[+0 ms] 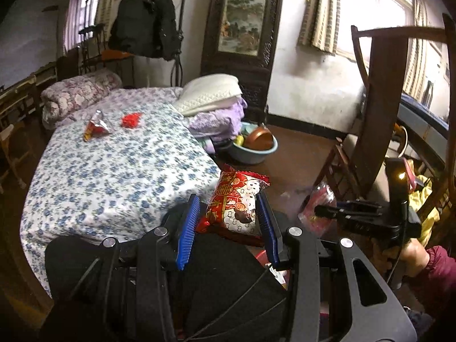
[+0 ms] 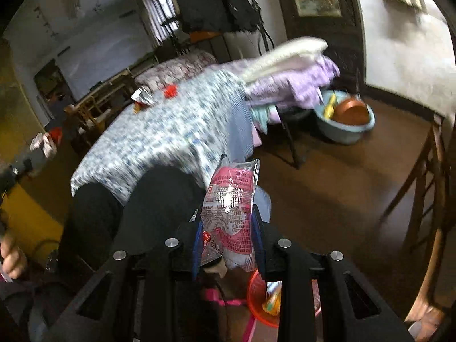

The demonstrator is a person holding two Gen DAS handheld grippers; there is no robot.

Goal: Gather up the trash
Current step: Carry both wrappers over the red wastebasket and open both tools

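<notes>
My left gripper (image 1: 228,199) is shut on a red snack bag (image 1: 238,199) with cartoon figures, held upright beside the bed's corner. My right gripper (image 2: 228,213) is shut on a pink and clear plastic wrapper (image 2: 232,199); in the left wrist view that gripper (image 1: 325,211) and the wrapper (image 1: 315,208) appear at the right. A red basket (image 2: 256,299) with some trash inside sits on the floor below both grippers, partly hidden. On the flowered bedsheet (image 1: 114,176) lie a red and silver wrapper (image 1: 95,126) and a red crumpled scrap (image 1: 131,119).
A blue basin (image 1: 256,154) holding a brown bowl stands on the floor past the bed. Folded blankets (image 1: 216,99) are stacked at the bed's far corner. A wooden chair (image 1: 373,108) stands at the right. The person's black trousers (image 1: 216,285) fill the foreground.
</notes>
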